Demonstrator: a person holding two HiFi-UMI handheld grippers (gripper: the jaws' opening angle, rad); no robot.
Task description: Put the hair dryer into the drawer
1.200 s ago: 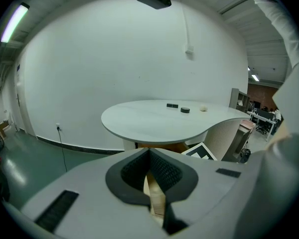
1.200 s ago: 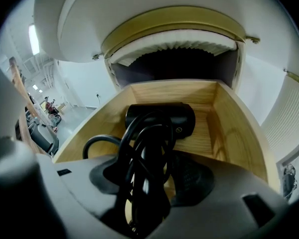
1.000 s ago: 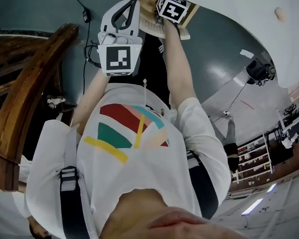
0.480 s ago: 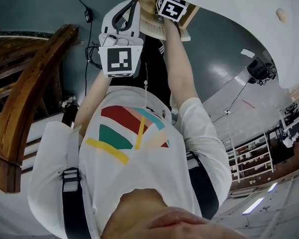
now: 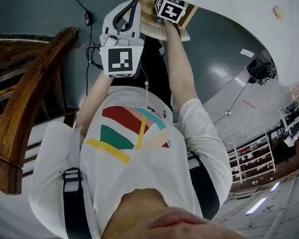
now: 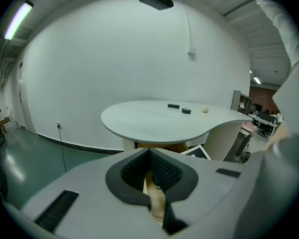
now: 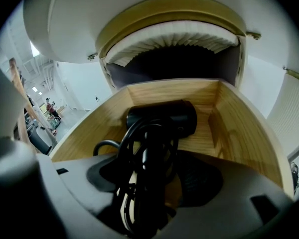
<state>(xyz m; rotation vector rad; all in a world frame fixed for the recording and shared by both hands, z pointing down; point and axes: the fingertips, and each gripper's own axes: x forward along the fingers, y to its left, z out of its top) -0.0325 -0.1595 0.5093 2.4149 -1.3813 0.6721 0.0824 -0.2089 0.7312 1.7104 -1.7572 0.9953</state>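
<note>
A wooden drawer (image 7: pixel 249 133) stands pulled out under the white table (image 6: pixel 154 121). At its front edge the right gripper (image 7: pixel 154 178) tilts steeply down, jaws just spread wide, and the dryer (image 7: pixel 162 117) lies loose between them, barrel toward the back wall. This is likely the release, so only withdrawing and closing remain. The left gripper (image 6: pixel 149 156), jaws together and empty, points gently down toward the table.

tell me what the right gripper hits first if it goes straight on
Most likely the hair dryer, lying in the drawer with its cord between the jaws of the right gripper, which have just been opening.
</note>
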